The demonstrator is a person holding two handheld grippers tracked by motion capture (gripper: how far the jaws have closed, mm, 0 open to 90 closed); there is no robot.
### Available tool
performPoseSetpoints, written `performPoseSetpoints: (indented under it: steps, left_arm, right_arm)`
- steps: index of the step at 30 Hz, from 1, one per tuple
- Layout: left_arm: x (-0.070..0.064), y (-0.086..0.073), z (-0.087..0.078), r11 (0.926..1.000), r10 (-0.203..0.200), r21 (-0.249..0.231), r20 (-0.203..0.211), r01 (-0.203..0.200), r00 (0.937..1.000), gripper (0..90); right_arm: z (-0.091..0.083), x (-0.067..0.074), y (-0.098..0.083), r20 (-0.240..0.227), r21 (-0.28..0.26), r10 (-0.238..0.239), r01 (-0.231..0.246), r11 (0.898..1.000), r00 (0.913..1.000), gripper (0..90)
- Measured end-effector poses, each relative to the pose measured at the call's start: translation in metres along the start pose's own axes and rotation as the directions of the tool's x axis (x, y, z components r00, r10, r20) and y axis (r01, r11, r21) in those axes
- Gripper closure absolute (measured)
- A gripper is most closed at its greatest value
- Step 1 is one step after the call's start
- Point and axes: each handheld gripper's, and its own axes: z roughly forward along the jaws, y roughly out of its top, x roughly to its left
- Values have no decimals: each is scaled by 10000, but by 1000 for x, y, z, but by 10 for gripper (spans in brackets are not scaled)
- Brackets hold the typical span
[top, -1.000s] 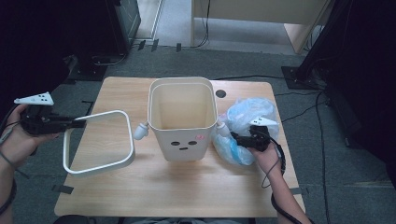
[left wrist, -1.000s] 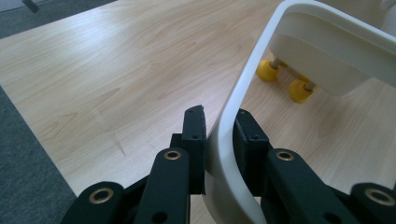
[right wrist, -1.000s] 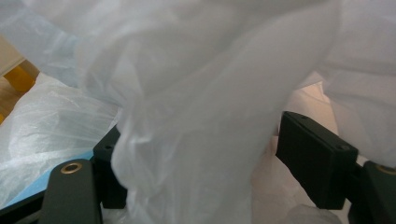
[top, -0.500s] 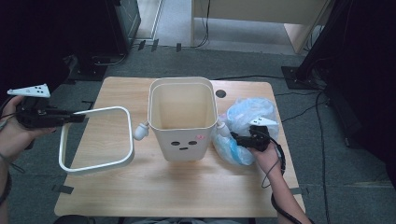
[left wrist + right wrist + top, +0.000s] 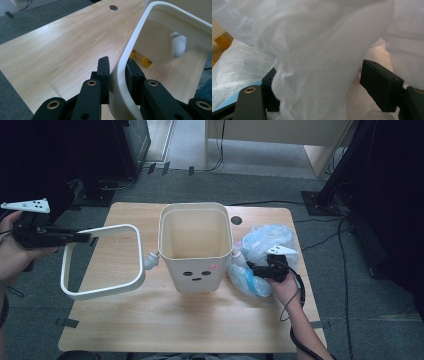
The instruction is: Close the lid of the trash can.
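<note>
At the left edge of the wooden table (image 5: 150, 320), the left gripper (image 5: 82, 238) is clamped on a white square rim frame (image 5: 102, 290), holding it above the tabletop. A cream bin (image 5: 196, 251) stands mid-table. The right gripper (image 5: 252, 269), jaws apart, pokes into a crumpled plastic bag (image 5: 267, 237). Grey carpet (image 5: 260, 185) surrounds the table.

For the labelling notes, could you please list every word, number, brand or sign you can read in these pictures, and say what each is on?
No readable word, number or brand in any view.
cream bin: a drawn face on its front, two dark dots and a short dash, no letters; beside it a small pink mark, too blurred to read.
grey plate on the left gripper: small dark dots, no characters.
white ring frame and plastic bag: plain.
</note>
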Motion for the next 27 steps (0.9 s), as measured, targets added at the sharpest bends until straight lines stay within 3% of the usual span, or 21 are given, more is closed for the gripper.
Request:
performPoseSetpoints:
  steps: [6,9,16,27]
  left_arm:
    - [4,16,3,10000,-35,-85,106,36,9999,763]
    - [5,30,3,10000,87,33,40,-88,10000,764]
    - [5,47,4,9997,171,163,214,-174,9996,765]
    - [6,58,-1,9999,-101,-125,715,110,9974,765]
  right_arm:
    - [0,0,0,-23,-4,15,-15,10000,10000,260]
    - [0,-1,0,-14,-27,14,-14,10000,10000,260]
    - [-1,0,0,7,-25,-10,10,10000,10000,260]
    - [0,0,0,12,-18,-28,28,10000,10000,260]
